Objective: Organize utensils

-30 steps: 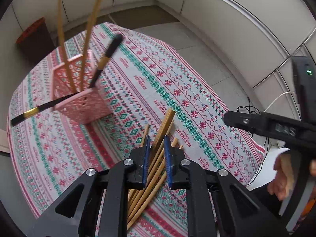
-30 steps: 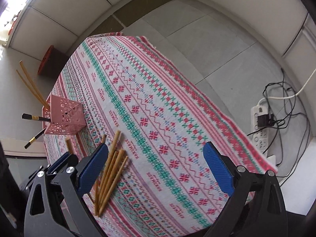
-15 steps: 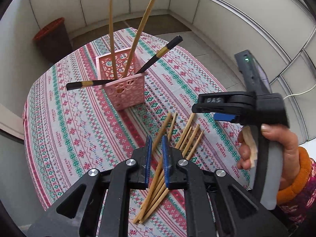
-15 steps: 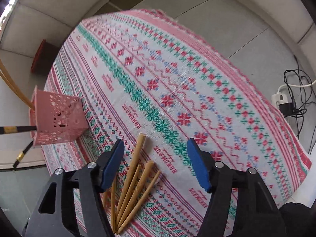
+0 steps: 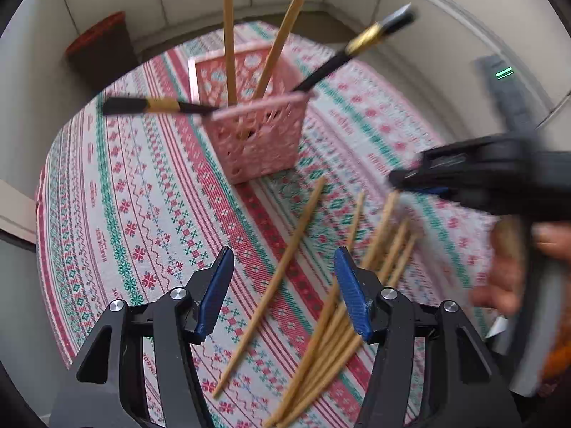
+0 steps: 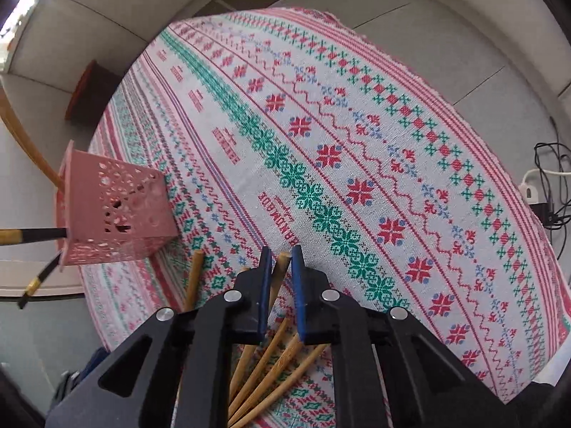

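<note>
The left gripper [image 5: 283, 290] has opened wide, 1 chopstick [image 5: 274, 274] lying loose between its fingers, while the right gripper [image 6: 278, 271] has narrowed onto a stick [image 6: 280, 267] short of the basket [image 6: 114, 210], apparently taking over.

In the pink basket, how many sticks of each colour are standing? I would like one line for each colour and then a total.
Light bamboo chopsticks: 2
Black chopsticks with a gold band: 2
Total in the pink basket: 4
</note>
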Motion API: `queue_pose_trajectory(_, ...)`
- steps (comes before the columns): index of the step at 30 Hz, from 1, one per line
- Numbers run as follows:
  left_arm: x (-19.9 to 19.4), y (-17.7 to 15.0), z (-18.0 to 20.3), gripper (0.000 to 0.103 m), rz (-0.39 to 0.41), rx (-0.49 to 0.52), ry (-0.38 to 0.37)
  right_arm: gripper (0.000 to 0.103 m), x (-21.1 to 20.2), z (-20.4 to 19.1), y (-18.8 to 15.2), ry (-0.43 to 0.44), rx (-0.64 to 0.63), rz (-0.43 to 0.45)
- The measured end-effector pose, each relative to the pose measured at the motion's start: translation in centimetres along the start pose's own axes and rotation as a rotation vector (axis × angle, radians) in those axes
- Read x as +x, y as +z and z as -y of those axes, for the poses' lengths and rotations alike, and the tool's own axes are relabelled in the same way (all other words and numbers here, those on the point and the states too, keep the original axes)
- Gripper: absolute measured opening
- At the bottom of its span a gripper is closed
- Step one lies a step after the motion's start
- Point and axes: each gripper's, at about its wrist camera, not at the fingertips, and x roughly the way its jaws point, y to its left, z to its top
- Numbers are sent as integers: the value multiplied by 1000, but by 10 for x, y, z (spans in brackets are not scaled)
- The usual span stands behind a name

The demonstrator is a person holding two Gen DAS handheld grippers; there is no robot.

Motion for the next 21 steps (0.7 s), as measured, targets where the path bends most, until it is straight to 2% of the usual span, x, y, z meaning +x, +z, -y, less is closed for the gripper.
queue_pose_trajectory(3, 27, 6, 9, 56, -25, 25, 24, 11, -20, 0, 3, 31, -24, 33)
queue_pose_trajectory(7, 46, 16, 21, 54, -20, 40, 39, 11, -34, 11, 6, 52, -19, 45)
queue_pose_trajectory(9, 55, 20, 24, 41, -24, 41, 68, 11, -38, 15, 7, 59, -8, 38)
queue_pose_trajectory(10, 61, 21, 23, 31, -41, 31, 80, 11, -40, 19, 7, 60, -4, 36)
queue_pose_trajectory(12, 63, 21, 18, 20, -28, -2, 53, 11, -43, 23, 7, 65, 2, 33)
queue_pose_trajectory(13, 63, 20, 16, 13, -27, -4, 50, 11, -45, 26, 6, 68, 1, 32)
queue_pose_trajectory(14, 62, 19, 14, 10, -27, -1, 48, 11, -47, 26, 6, 71, -1, 33)
queue_pose_trajectory(17, 52, 11, 8, 7, -11, -10, 11, 11, -56, 22, 2, 81, -16, 47)
queue_pose_trajectory(21, 3, -2, 5, 6, 101, 29, -41, 11, -83, 14, -8, 109, -71, 92)
